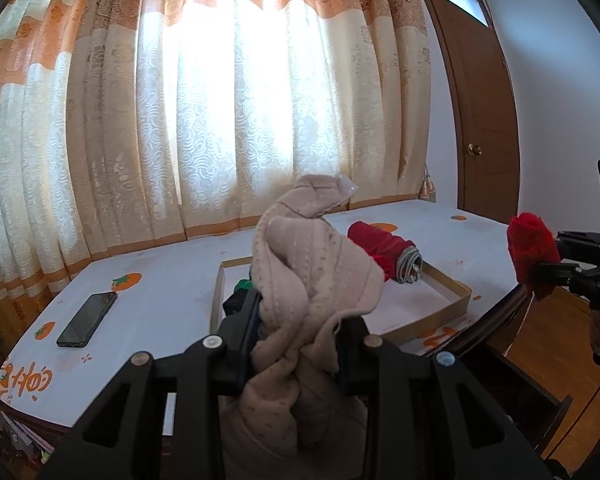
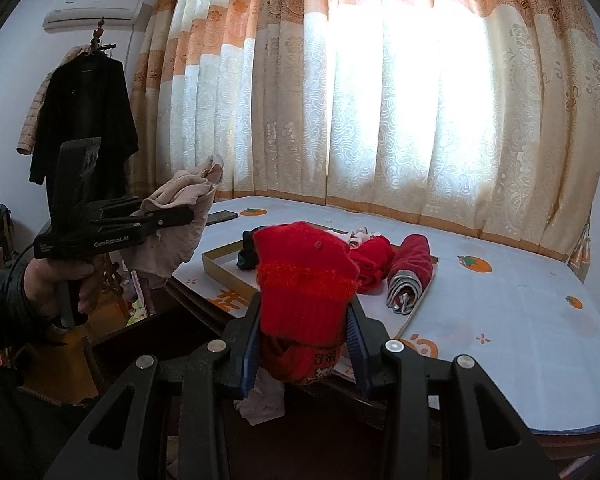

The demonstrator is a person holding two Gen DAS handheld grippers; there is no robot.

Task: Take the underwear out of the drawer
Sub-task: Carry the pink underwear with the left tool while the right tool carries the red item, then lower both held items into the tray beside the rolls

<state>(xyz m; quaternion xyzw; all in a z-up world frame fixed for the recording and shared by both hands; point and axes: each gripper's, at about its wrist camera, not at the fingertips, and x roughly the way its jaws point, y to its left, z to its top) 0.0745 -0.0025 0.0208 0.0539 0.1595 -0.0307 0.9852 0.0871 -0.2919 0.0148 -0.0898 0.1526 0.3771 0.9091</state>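
Left gripper (image 1: 300, 332) clamps a crumpled beige knit undergarment (image 1: 308, 272) at lower centre — right gripper (image 2: 304, 332) clamps a bright red knit garment (image 2: 304, 280), likewise lower centre.

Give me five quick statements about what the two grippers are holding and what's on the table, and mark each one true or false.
1. The left gripper is clamped on a beige garment. True.
2. The right gripper holds a green garment. False: it holds a red garment.
3. A dark phone lies flat on the tablecloth. True.
4. The shallow box on the table has nothing in it. False: rolled red cloth and other items lie in it.
5. The curtains are drawn open. False: they cover the window.
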